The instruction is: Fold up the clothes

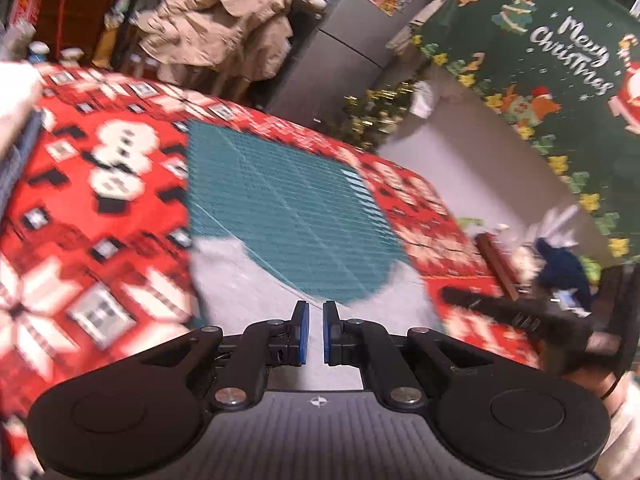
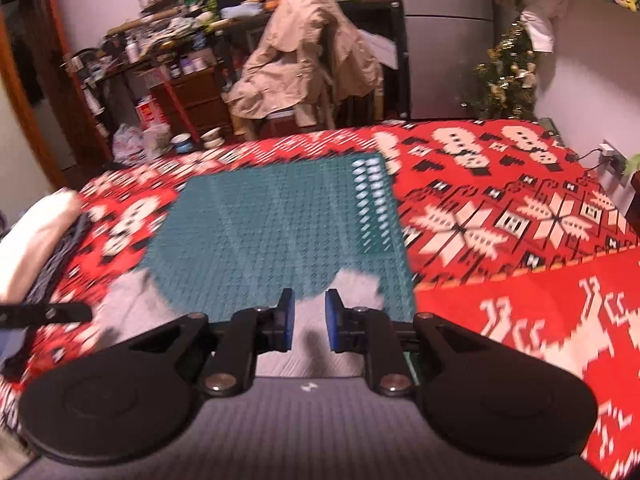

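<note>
1. Just under and ahead of the left gripper (image 1: pixel 316 332) lies one pale grey garment (image 1: pixel 248 288). Its fingers stand nearly together, with only a thin gap and no cloth visibly pinched between them.
2. The right gripper (image 2: pixel 310 326) hangs over the same garment, its jaws a little wider apart and nothing between the pads.
3. Risk: with neither pair holding cloth, the grey fabric may slump or keep a crooked edge, and a fold started now could come out skewed.
4. Beyond the fingertips lies one teal grid mat (image 2: pixel 280 216), partly covered by the garment.
5. Left of the right gripper's fingers sits one stack of clothes (image 2: pixel 36 236); a wide sweep could topple it.
6. Under it all is one red patterned cover (image 2: pixel 500 208); a low pinch might snag it.
</note>
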{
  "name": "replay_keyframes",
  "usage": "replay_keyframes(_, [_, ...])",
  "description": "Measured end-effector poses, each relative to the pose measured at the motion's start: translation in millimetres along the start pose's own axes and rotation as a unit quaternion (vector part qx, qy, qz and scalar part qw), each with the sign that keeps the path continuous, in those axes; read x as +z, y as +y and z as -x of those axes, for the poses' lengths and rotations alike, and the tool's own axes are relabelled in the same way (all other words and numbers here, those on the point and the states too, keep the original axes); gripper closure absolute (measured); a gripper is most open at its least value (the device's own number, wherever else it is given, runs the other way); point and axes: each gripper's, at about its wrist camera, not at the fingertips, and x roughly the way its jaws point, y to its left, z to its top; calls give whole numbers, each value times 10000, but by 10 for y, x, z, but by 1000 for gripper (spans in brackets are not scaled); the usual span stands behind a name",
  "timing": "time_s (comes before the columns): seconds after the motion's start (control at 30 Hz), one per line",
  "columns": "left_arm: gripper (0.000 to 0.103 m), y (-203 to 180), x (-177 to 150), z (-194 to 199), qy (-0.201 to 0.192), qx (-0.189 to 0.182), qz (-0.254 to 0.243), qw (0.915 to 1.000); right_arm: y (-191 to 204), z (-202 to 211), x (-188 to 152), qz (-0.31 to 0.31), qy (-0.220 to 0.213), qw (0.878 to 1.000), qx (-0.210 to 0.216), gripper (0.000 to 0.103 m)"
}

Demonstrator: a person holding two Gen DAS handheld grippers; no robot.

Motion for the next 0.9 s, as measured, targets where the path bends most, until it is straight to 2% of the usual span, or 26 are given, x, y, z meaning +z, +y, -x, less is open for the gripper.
replay_keyframes(0.2, [98,-318,-309,-113,334,-241,-355,9985,348,179,-490,186,462,9984,285,85])
replay_keyframes(0.33, [98,-344,-457,-250,542,-6,-499,9973,446,152,-698,307,570,9976,261,86])
replay_keyframes(0.43, [98,-300,-456,-209,364,-78,-323,9988,477,215,-690,279,477,9982,213,85])
replay_keyframes(0.53, [98,-304,-370,-184,69,59,-411,9991,520,250,-606,344,299,9988,181,85])
replay_keyframes(0.7, [98,-202,-258,-367,-25,569,-508,9971,539,23,-437,458,313,9984,-48,86])
replay_keyframes(0.77, [98,-128,-274,-393,-28,581,-439,9973,509,-93,-431,458,408,9980,-170,86])
replay_keyframes(0.9, [97,-3,-289,-405,-17,556,-233,9982,426,-118,-430,299,458,9985,-56,86])
